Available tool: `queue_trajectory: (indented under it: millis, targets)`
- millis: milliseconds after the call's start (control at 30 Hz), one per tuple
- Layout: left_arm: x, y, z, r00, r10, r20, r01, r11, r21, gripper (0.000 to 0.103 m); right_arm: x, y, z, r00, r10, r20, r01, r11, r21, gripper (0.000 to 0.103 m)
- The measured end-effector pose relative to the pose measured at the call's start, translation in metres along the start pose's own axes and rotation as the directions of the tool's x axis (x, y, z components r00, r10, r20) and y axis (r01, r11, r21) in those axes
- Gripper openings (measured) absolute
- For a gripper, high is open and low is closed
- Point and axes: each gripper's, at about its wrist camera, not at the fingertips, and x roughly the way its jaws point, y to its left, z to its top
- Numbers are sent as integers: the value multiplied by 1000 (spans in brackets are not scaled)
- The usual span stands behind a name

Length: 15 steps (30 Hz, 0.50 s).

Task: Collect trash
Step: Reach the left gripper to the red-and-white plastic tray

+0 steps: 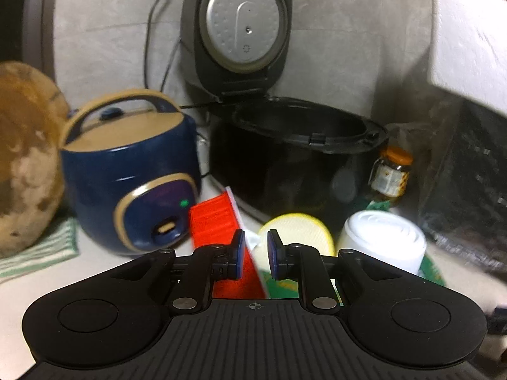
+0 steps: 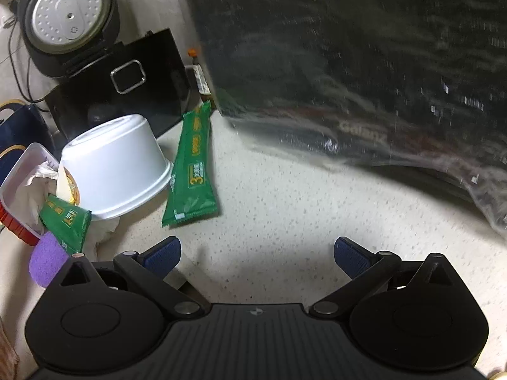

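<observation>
Red-walled tray (image 1: 218, 221) with a white rim is pinched by the left gripper (image 1: 256, 255): its wall edge runs up between the blue pads (image 1: 239, 253), jaws narrow on it. From the right wrist view the same tray sits at the left edge of the speckled counter (image 2: 285, 190), white inside, stuffed with crumpled tissue (image 2: 35, 183) and one green wrapper (image 2: 65, 221) hanging over its near rim.

White bowl (image 2: 117, 167) is upside down, tilted, leaning against the tray and touching the second green wrapper (image 2: 193, 171). That wrapper lies flat on the counter, long and narrow, yellow print, a "3" readable, one end reaching toward the black rice cooker (image 2: 120, 88).

Right gripper (image 2: 256, 258) hovers over bare counter, jaws spread wide, nothing between them. Green wrapper is just ahead and left of its left finger.

Behind: black cooker with lid up, blue rice cooker (image 1: 130, 171) to its left, orange-capped jar (image 1: 393, 174) beside it, plastic-wrapped black appliance (image 2: 364, 63) along the right edge. Purple blob (image 2: 47, 262) near the tray, can't tell what it is.
</observation>
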Motion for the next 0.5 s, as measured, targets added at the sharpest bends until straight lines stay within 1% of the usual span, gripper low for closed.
queue_trajectory:
  millis: [33,67,167,267,300,367,400,433,500]
  targets:
    - [7,-1,0,1000,-2,-5,2,1000,-7,21,2,-3,-1,1000,4,-14,-3,1000,15,103]
    - [13,-2,2,1000,19,1,-19,1000,6,21,4,-5,-1,1000,5,-24,-5,1000,25,103]
    - [27,-13,0,997,81,14,-82,992,100,21,9,-10,-4,999,-5,-50,7,999,53,103]
    - [40,-19,-6,990,141,10,-140,971,196,22,9,-11,-5,999,-25,-45,27,999,45,103]
    - [44,-18,-8,989,150,3,-148,966,211,22,9,-10,-5,999,-26,-46,28,999,42,103]
    - [48,-10,-12,991,131,-12,-126,974,188,21,9,-10,-6,998,-30,-49,32,999,34,103]
    - [47,-3,-13,994,111,-4,-109,982,155,22,9,-9,-6,998,-32,-46,34,999,36,103]
    - [47,1,-14,995,102,-14,-99,986,131,21,9,-10,-6,998,-35,-43,37,999,38,103]
    - [48,11,-19,995,99,-32,-96,991,94,22,9,-10,-8,998,-55,-31,57,997,57,103]
